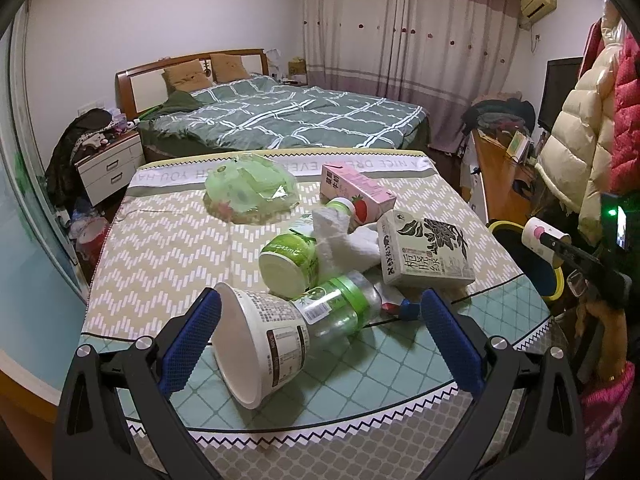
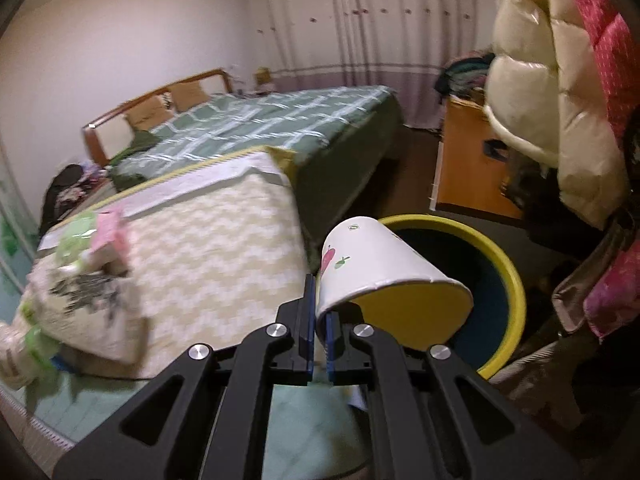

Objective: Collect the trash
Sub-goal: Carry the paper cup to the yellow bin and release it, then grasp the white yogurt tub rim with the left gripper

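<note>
Right gripper (image 2: 319, 316) pinches 1 white paper cup (image 2: 380, 268) by its rim over the yellow-rimmed bin (image 2: 508, 280); left gripper (image 1: 320, 332) spread around a white tub (image 1: 260, 344).

You face a bed (image 1: 288, 120) with a green checked quilt against a white wall (image 1: 160, 20). Pink curtains (image 1: 408, 32) hang closed behind it. An orange desk (image 2: 468, 160) stands right.

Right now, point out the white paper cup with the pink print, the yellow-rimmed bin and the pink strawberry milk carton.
white paper cup (image 2: 384, 256), right wrist view, its side wall.
yellow-rimmed bin (image 2: 508, 268), right wrist view, its rim.
pink strawberry milk carton (image 1: 356, 188), left wrist view, its top face.
</note>
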